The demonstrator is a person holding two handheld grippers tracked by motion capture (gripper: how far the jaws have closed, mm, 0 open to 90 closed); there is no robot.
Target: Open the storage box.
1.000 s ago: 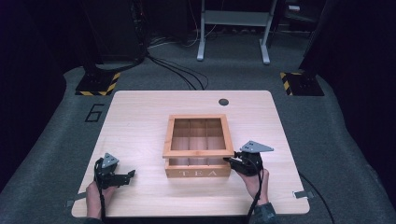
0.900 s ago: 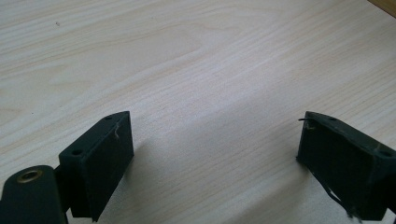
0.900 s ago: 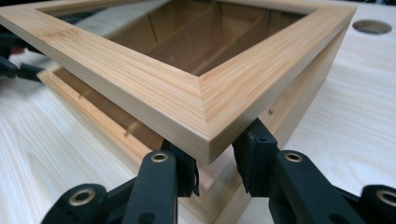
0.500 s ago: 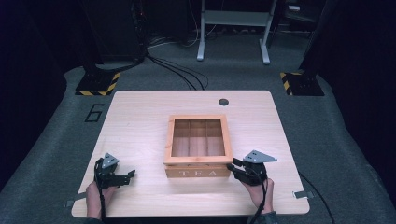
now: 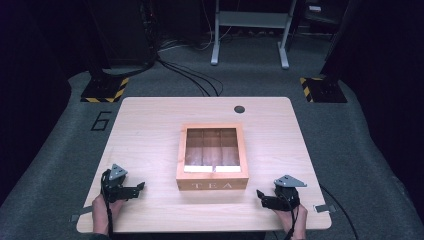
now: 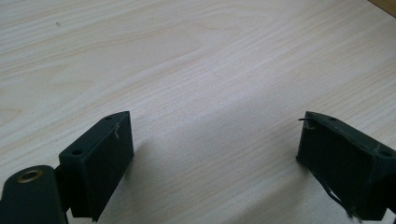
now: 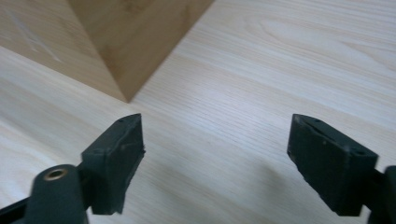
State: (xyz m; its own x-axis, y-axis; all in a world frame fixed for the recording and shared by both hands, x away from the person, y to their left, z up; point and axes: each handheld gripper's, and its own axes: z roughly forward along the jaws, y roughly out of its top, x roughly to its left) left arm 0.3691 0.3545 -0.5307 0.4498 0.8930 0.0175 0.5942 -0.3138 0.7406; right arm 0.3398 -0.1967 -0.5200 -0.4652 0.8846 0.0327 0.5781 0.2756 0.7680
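Note:
A wooden box [image 5: 212, 157] lettered TEA on its front stands in the middle of the table [image 5: 150, 125]; dividers show through its top. My right gripper [image 5: 262, 196] rests low near the table's front edge, to the right of the box's front corner and apart from it. Its jaws have just been opening and stand open with nothing between them. In the right gripper view [image 7: 215, 135] that box corner [image 7: 135, 42] lies ahead at the upper left. My left gripper [image 5: 139, 187] sits at the front left, open over bare wood [image 6: 215, 140].
A small dark round cap [image 5: 239, 109] sits in the tabletop near the far edge. Beyond the table, cables [image 5: 190, 75], a metal stand [image 5: 250, 30] and two yellow-black striped bases [image 5: 106, 90] are on the grey floor.
My right gripper has drawn back from the box's front right corner toward the near edge, sunk lower, and its jaws have opened. The left gripper has kept still.

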